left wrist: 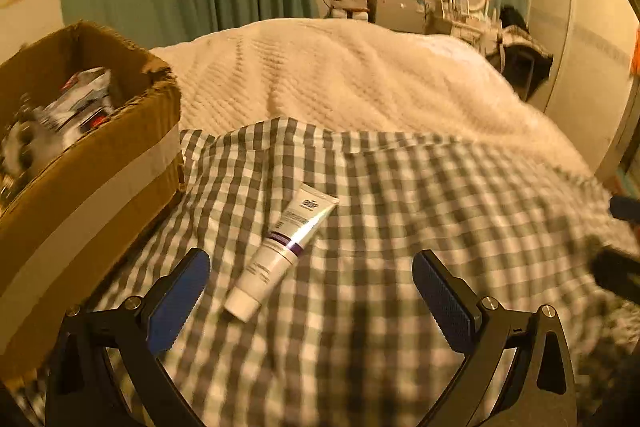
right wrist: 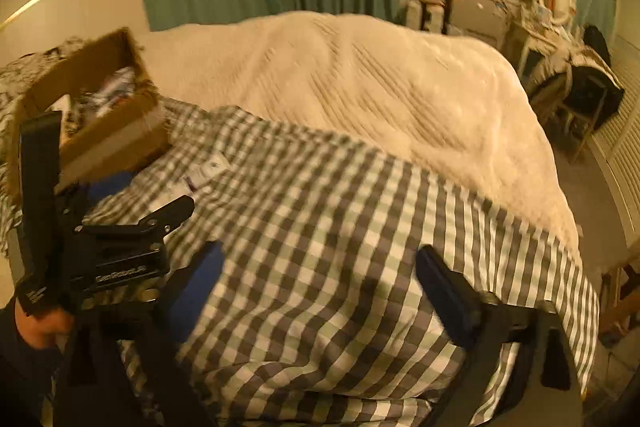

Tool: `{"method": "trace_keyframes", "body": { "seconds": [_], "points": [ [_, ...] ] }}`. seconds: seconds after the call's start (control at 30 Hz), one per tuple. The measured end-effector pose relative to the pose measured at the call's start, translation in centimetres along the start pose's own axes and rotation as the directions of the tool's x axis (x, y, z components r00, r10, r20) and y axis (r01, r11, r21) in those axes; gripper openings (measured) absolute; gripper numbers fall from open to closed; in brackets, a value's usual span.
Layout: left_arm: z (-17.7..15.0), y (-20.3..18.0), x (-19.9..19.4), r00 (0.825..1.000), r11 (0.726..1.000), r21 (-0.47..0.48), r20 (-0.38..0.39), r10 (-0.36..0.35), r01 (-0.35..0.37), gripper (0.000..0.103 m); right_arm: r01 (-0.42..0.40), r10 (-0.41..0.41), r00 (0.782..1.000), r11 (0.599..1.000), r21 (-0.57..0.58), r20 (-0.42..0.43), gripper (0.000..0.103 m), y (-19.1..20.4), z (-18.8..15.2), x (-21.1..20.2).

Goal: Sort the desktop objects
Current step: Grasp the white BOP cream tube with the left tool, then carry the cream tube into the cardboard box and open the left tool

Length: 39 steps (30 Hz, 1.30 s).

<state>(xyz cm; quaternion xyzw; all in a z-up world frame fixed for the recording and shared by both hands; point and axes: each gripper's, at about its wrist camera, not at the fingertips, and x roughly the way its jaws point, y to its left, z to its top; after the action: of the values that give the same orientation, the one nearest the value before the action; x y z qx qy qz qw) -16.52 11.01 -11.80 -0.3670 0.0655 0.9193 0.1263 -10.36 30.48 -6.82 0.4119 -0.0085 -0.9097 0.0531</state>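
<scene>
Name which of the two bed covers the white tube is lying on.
The checked cloth: the white tube lies on its grey-and-white squares, beside the cardboard box. The plain cream blanket behind it carries nothing.

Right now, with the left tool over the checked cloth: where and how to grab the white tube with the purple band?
Grip the white plastic tube with the purple band across its round lower body, just below the band, coming from above. It lies flat on the grey-and-white checked cloth, cap end toward the open left tool, its long axis slanted; roll the tool so the pads straddle that axis. The flat crimped far end offers less to hold.
</scene>
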Motion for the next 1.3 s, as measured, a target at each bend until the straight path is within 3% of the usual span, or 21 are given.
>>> {"method": "trace_keyframes", "body": {
  "seconds": [0.07, 0.13, 0.2, 0.27, 0.3, 0.37, 0.53, 0.7, 0.93, 1.2, 1.3],
  "points": [
    [0.0, 0.0, 0.9, 1.000, 0.999, 0.044, -0.003, -0.014, 0.014, 0.103, -0.003, 0.003, 1.000, 1.000, 0.025, -0.010, 0.103, -0.1, 0.0, 0.6],
    [-0.1, 0.3, 2.2, 0.999, 0.996, 0.090, -0.028, 0.023, -0.021, 0.102, 0.000, 0.000, 1.000, 1.000, 0.025, -0.022, 0.102, 0.0, -0.1, 1.1],
    [-0.2, 0.8, 2.9, 0.999, 0.996, 0.092, -0.044, 0.017, -0.013, 0.091, 0.006, -0.005, 0.999, 1.000, 0.025, -0.039, 0.103, -0.1, -0.1, 1.4],
    [-0.4, 1.8, 3.8, 0.997, 0.998, 0.060, -0.075, -0.015, 0.019, 0.052, 0.010, -0.009, 0.999, 0.999, 0.036, -0.039, 0.103, -0.3, -0.1, 1.3],
    [-0.5, 2.1, 4.0, 0.996, 0.999, 0.044, -0.083, -0.017, 0.021, 0.038, 0.010, -0.008, 0.999, 0.999, 0.042, -0.040, 0.103, -0.4, -0.1, 1.3],
    [-0.6, 3.1, 4.0, 0.996, 0.999, 0.001, -0.083, -0.039, 0.039, 0.031, 0.011, -0.009, 0.999, 0.999, 0.052, -0.042, 0.103, -0.5, -0.1, 1.4],
    [-1.3, 2.5, 1.8, 0.997, 0.997, 0.059, -0.063, -0.048, 0.052, 0.026, 0.028, -0.026, 0.999, 0.998, 0.054, -0.040, 0.103, -0.6, -0.1, 1.3],
    [-2.5, 2.2, -0.9, 0.995, 0.996, 0.057, -0.081, -0.063, 0.068, 0.026, 0.076, -0.076, 0.997, 0.996, 0.047, -0.007, 0.103, -0.1, -0.2, -0.5],
    [-3.9, 3.2, -6.4, 0.992, 0.993, -0.040, -0.069, -0.110, 0.107, 0.026, 0.051, -0.054, 0.998, 0.996, 0.078, 0.037, 0.103, 1.2, -1.0, -4.2],
    [-0.8, 6.0, -15.0, 0.991, 0.989, -0.091, 0.077, -0.106, 0.113, 0.026, 0.000, -0.005, 0.995, 0.999, 0.045, 0.099, 0.102, 6.2, -2.1, -7.5],
    [0.8, 8.4, -17.5, 0.990, 0.992, -0.101, 0.123, -0.069, 0.082, 0.026, -0.012, 0.011, 0.993, 1.000, 0.007, 0.114, 0.102, 8.4, -2.1, -8.1]
  ]
}}
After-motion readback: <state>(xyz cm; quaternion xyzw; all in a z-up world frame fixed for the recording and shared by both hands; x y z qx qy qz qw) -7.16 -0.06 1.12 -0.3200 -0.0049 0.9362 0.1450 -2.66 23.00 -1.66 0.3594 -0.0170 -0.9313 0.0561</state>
